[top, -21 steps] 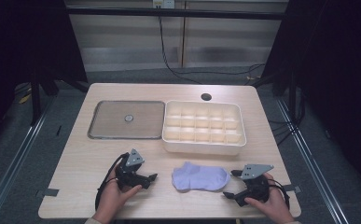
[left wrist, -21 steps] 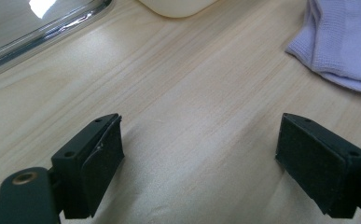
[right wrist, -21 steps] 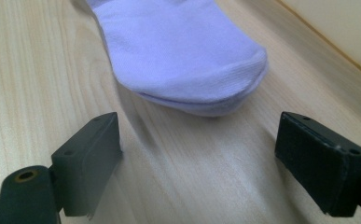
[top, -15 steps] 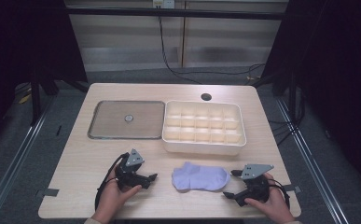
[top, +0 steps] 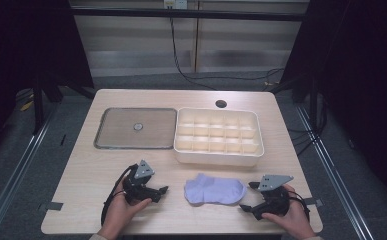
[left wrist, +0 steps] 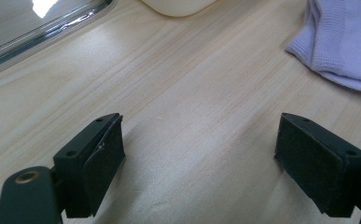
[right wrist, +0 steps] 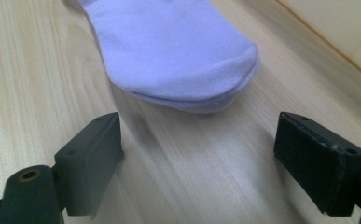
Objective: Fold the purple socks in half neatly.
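Observation:
A pale lilac sock (top: 214,189) lies flat near the table's front edge, between the two hands. My left gripper (top: 162,191) rests on the wood to the sock's left, jaws wide apart and empty; the sock (left wrist: 343,42) sits at the upper right of the left gripper view. My right gripper (top: 246,196) rests to the sock's right, open, with one end of the sock (right wrist: 178,51) just ahead of its jaws and not touching them.
A cream compartment tray (top: 217,136) with several empty cells stands behind the sock. A flat metal tray (top: 136,128) with a small round thing at its centre lies to its left. A round hole (top: 221,104) is in the tabletop at the back.

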### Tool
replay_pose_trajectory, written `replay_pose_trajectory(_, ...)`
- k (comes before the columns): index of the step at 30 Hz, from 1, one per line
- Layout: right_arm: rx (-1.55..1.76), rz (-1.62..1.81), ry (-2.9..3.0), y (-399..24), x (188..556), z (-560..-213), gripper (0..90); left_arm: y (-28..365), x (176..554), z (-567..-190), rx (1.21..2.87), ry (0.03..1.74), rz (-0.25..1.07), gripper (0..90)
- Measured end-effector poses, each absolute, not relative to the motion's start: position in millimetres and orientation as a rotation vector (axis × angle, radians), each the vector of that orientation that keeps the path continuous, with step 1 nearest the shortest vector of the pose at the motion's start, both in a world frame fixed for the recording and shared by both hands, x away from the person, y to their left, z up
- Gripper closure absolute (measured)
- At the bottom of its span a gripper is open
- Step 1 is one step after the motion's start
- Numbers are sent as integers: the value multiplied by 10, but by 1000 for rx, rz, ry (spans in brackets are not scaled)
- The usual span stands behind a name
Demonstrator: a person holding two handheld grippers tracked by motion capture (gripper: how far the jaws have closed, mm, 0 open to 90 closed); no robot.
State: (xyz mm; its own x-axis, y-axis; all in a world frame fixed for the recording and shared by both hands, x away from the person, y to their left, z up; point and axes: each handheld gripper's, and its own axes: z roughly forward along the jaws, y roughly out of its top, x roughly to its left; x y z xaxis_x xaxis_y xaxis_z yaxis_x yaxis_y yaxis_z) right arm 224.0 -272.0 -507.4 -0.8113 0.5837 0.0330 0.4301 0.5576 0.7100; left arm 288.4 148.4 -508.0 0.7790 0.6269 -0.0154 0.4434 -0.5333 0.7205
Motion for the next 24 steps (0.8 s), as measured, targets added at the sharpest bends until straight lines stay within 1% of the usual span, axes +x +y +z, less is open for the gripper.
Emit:
replay_pose_trajectory(2,874,1091,2581,-2724,2224,-5067,160,1470,2890,-5062,2236,808,304,150)
replay_pose_trajectory(3,870,1095,2585,-2733,2218,-5062,181,1460,2897,-5048,2250,814,300,150)
replay_pose_trajectory(6,904,1103,2594,-2765,2222,-5034,212,1449,2920,-4993,2270,856,244,164)
replay_pose_trajectory(9,923,1102,2605,-2772,2240,-5021,245,1424,2953,-4933,2285,909,171,205)
replay_pose_trajectory(10,918,1103,2604,-2764,2233,-5012,262,1413,2960,-4912,2286,912,162,215)
replay_pose_trajectory(12,909,1090,2606,-2755,2227,-5000,264,1403,2963,-4886,2288,914,149,221)
replay_pose_trajectory(13,909,1071,2611,-2744,2212,-4974,279,1371,2968,-4844,2286,923,108,238)
replay_pose_trajectory(15,910,1069,2608,-2746,2204,-4965,290,1349,2971,-4819,2294,928,94,242)
replay_pose_trajectory(18,927,1072,2606,-2766,2211,-4940,351,1263,2977,-4744,2306,907,61,278)
replay_pose_trajectory(19,927,1072,2606,-2766,2211,-4940,351,1226,2981,-4726,2303,898,42,278)
replay_pose_trajectory(20,926,1072,2609,-2771,2217,-4935,369,1194,2988,-4699,2322,885,30,292)
replay_pose_trajectory(21,929,1061,2612,-2772,2222,-4927,413,1123,2992,-4665,2336,875,12,325)
replay_pose_trajectory(23,932,1060,2619,-2768,2226,-4923,426,1095,2997,-4651,2349,868,-4,343)
replay_pose_trajectory(24,924,1045,2627,-2763,2242,-4912,450,1043,3008,-4624,2363,861,-38,352)
